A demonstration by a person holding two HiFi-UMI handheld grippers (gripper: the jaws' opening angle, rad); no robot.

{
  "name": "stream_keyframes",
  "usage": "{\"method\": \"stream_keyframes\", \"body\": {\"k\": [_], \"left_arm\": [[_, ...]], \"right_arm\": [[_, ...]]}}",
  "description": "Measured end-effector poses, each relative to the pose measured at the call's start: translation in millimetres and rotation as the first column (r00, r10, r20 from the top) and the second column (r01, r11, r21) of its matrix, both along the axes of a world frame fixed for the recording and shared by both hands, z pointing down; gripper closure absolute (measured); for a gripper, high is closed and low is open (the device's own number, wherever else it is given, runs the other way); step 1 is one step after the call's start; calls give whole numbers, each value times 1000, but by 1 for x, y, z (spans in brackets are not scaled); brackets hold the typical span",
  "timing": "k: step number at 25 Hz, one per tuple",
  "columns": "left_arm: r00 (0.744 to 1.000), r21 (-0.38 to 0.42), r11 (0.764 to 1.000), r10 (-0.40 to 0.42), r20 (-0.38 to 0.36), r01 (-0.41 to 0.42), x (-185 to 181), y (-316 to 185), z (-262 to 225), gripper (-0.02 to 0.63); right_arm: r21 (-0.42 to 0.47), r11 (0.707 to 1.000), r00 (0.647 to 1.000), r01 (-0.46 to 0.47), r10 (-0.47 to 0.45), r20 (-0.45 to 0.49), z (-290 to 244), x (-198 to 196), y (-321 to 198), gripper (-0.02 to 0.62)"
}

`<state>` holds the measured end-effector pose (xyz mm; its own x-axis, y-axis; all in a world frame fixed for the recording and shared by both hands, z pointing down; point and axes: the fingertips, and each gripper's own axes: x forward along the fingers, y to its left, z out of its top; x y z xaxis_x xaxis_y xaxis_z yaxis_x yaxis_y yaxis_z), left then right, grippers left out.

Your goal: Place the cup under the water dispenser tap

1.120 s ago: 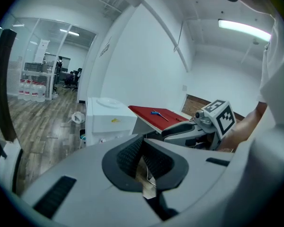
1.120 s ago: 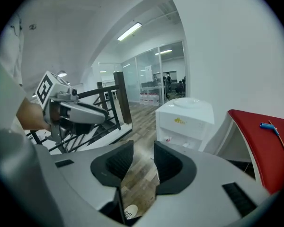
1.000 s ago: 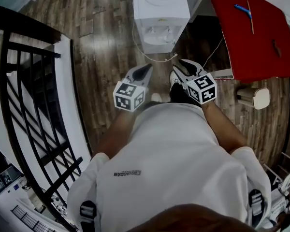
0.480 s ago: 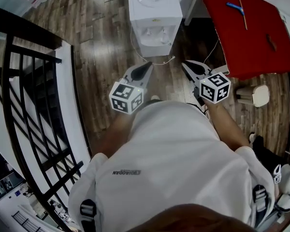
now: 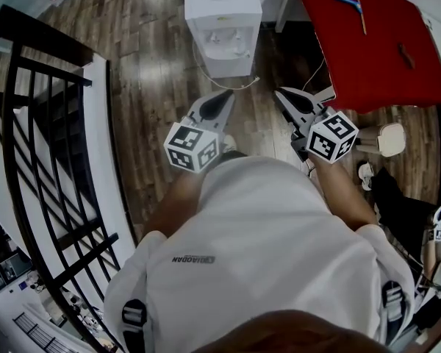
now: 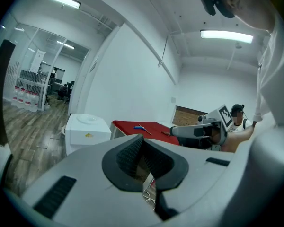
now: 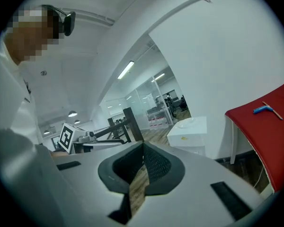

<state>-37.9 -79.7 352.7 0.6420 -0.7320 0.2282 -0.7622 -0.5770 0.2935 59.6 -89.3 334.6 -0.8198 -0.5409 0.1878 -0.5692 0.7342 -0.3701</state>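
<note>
The white water dispenser [image 5: 222, 20] stands on the wooden floor ahead of me, with its taps facing me. It also shows in the left gripper view as a white box [image 6: 87, 131] and in the right gripper view [image 7: 189, 131]. No cup shows in any view. My left gripper [image 5: 225, 96] is held in front of my body, pointing toward the dispenser, shut with nothing in it [image 6: 142, 139]. My right gripper [image 5: 281, 94] is beside it, to the right, also shut and empty [image 7: 143, 145]. Both are well short of the dispenser.
A red table [image 5: 375, 43] stands right of the dispenser, with a blue tool [image 5: 348, 1] lying on it. A black railing [image 5: 44, 123] runs along the left. A white cable [image 5: 228, 83] lies on the floor by the dispenser. A beige object [image 5: 389, 137] sits under the table's near edge.
The right gripper's jaws have closed from wide open. Both grippers have risen and spread apart, the right one moving rightward. The dispenser has shifted up in the head view.
</note>
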Motion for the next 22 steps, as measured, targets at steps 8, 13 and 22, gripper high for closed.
{"method": "stream_keyframes", "body": {"k": [8, 13, 22], "left_arm": [[999, 0, 999, -32, 3, 32, 27, 55, -1, 611], [999, -15, 999, -45, 21, 45, 36, 79, 3, 611], [994, -119, 988, -99, -41, 94, 39, 102, 21, 611]], "right_arm": [[-15, 1000, 1000, -25, 25, -9, 6, 37, 49, 574], [-31, 999, 998, -31, 29, -54, 26, 51, 69, 574], [-80, 997, 997, -8, 1, -83, 55, 63, 98, 574]]}}
